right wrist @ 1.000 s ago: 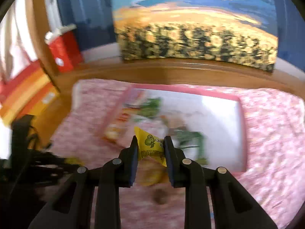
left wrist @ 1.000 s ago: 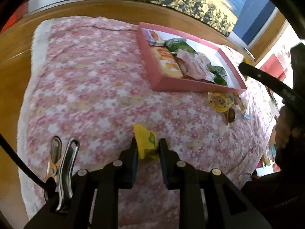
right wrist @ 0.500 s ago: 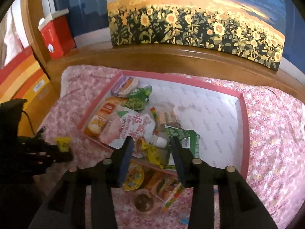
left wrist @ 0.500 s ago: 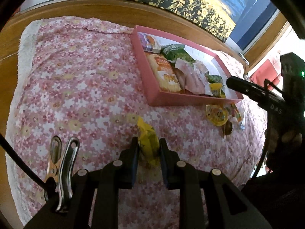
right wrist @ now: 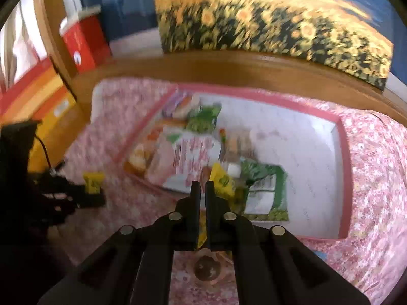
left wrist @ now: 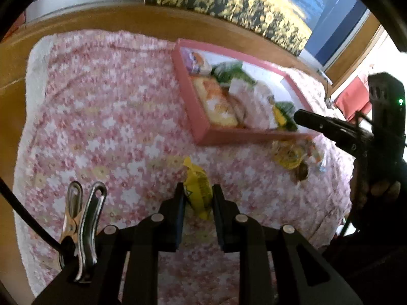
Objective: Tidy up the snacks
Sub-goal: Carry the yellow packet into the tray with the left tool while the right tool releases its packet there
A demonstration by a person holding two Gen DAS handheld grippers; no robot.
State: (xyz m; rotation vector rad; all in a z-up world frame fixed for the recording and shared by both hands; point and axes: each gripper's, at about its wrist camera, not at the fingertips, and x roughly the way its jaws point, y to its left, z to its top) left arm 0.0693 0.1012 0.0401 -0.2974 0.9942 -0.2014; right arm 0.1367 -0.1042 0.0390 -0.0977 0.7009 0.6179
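Left tongs (left wrist: 195, 198) pinch a yellow snack packet (left wrist: 198, 190), pink tray (left wrist: 201, 127) ahead to their right: carrying step, delivery next. Right tongs (right wrist: 200, 190) look pressed together, empty, over the tray's near edge.
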